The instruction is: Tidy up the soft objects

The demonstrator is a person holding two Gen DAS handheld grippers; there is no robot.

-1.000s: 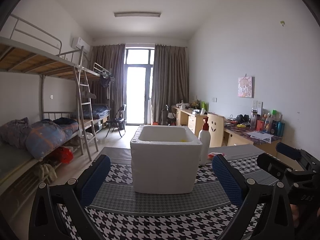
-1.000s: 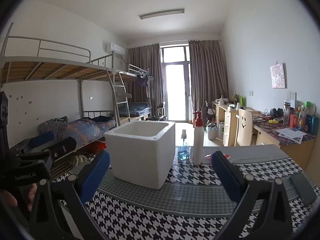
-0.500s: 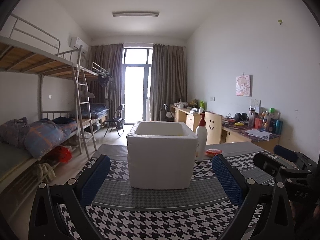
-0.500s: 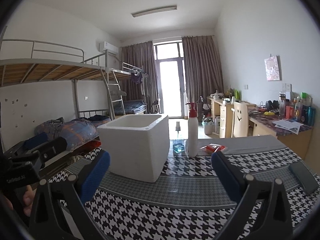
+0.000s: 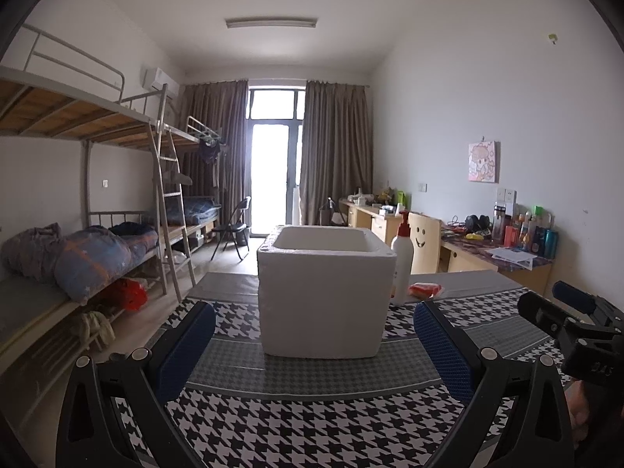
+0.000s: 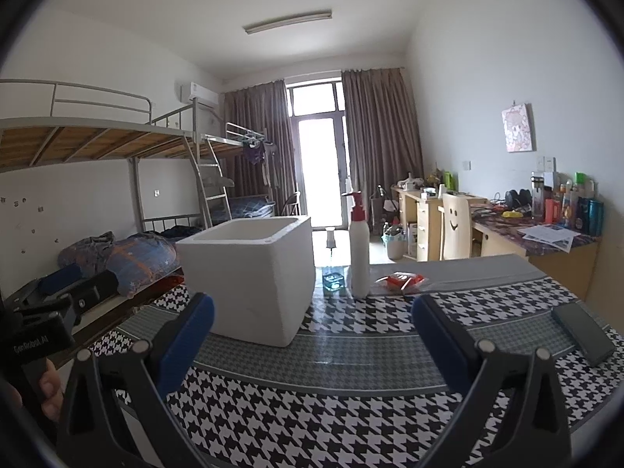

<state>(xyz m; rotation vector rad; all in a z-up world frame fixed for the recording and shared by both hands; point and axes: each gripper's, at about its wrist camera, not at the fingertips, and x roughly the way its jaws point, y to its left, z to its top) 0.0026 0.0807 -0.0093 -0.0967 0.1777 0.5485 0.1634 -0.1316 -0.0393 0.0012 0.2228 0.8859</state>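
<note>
The left tool (image 5: 314,341) hovered above the houndstooth-covered desk (image 5: 312,421) with its blue pads wide apart and nothing between them. The right tool (image 6: 312,335) was likewise spread open and empty. A white foam box (image 5: 325,292) stood on the desk straight ahead of the left tool, open at the top. Just to its right stood a white pump bottle (image 6: 359,245), a small blue-liquid bottle (image 6: 332,269) beside it, and a red-orange packet (image 6: 401,281), possibly a soft item, lay flat near them. A dark phone (image 6: 583,333) lay at the desk's right side.
</note>
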